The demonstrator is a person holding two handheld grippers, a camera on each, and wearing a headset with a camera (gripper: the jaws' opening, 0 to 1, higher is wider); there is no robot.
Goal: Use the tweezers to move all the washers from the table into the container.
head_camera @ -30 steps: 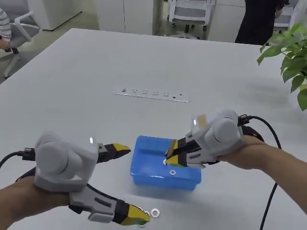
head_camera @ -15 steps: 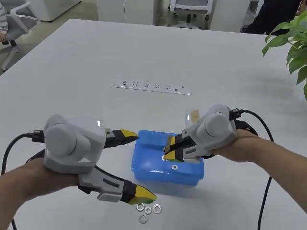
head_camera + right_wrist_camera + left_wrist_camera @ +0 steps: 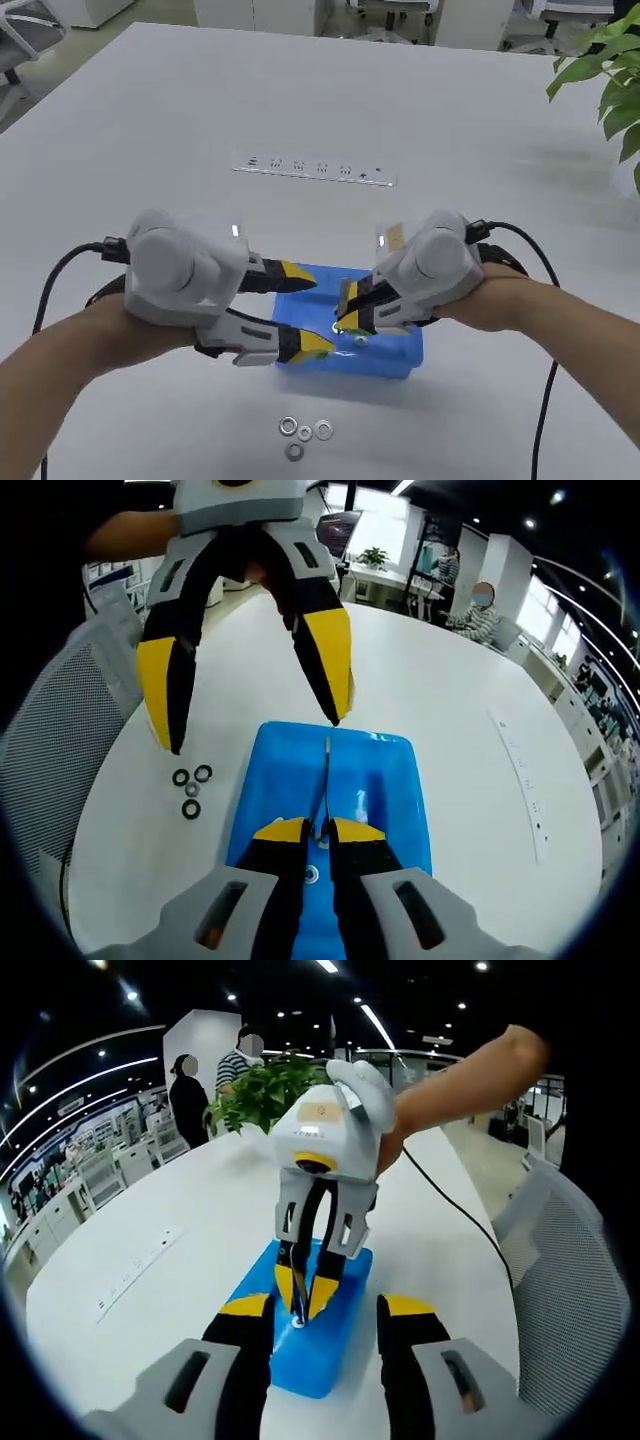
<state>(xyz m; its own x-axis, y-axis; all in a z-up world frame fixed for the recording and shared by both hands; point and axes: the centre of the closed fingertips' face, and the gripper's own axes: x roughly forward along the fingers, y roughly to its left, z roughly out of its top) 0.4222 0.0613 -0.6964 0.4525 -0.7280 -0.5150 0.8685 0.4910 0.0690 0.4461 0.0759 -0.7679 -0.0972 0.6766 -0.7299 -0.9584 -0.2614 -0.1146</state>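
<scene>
A blue container [image 3: 395, 352] sits on the white table, holding a washer [image 3: 360, 341]. My right gripper [image 3: 345, 322] hovers over it, shut on thin metal tweezers [image 3: 327, 775] whose tips point down into the container [image 3: 385, 780]. Two washers [image 3: 361, 800] lie inside in the right gripper view. My left gripper [image 3: 315, 310] is open and holds nothing, its jaws at the container's left end, facing the right gripper [image 3: 305, 1300]. Several loose washers [image 3: 304, 433] lie on the table in front of the container, a small cluster [image 3: 190, 785] in the right gripper view.
A white power strip [image 3: 315, 170] lies flat on the table beyond the container. A green plant [image 3: 610, 80] stands at the table's right edge. Office chairs and people are behind the table. Cables trail from both grippers.
My left gripper has moved up from the loose washers to the container's left end. The right gripper with the tweezers stays over the container. The head camera has tilted down.
</scene>
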